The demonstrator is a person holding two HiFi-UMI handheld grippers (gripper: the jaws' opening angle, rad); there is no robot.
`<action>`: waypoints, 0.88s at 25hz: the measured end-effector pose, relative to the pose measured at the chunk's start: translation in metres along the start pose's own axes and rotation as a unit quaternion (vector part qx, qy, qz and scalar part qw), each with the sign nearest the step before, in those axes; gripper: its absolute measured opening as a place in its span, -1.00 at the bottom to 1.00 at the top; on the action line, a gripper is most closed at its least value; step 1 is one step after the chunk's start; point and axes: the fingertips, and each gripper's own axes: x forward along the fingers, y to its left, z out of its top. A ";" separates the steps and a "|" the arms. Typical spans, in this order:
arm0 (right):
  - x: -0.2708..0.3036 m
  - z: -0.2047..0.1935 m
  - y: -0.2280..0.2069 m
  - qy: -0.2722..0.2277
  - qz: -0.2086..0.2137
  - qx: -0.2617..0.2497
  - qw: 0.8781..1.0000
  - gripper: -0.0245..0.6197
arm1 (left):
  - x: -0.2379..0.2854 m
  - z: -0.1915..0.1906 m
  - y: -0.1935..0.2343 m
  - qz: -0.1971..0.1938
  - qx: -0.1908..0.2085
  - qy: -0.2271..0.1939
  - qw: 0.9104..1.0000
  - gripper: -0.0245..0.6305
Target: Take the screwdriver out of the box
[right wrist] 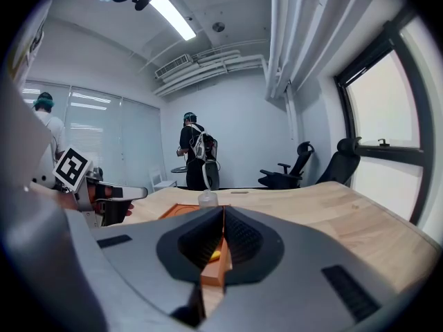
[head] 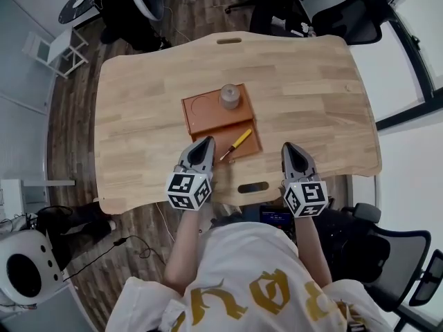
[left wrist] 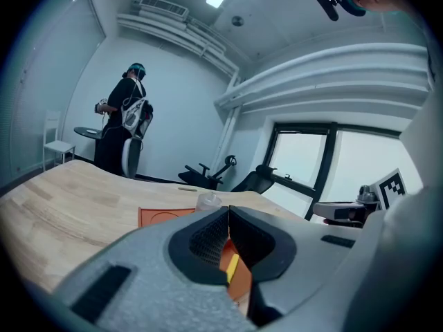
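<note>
Frame centre — left gripper (head: 205, 144) and right gripper (head: 291, 149), both clamped shut and empty, flank the yellow screwdriver (head: 237, 144) in the orange box (head: 208, 116).

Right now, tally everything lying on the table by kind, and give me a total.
Orange box: 1
Yellow-handled screwdriver: 1
Small clear container: 1
Total: 3
</note>
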 end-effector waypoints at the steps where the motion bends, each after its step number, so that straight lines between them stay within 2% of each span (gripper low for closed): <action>1: 0.002 0.000 -0.001 -0.002 0.001 0.001 1.000 -0.89 | 0.002 0.000 0.001 0.000 0.002 0.001 1.000 -0.89; 15: 0.037 -0.005 -0.021 -0.001 0.012 0.010 1.000 -0.89 | 0.038 -0.013 0.008 0.004 0.021 0.033 0.999 -0.89; 22: 0.062 -0.016 -0.022 0.024 0.026 0.006 0.999 -0.89 | 0.062 -0.041 0.006 -0.034 0.011 0.101 0.994 -0.89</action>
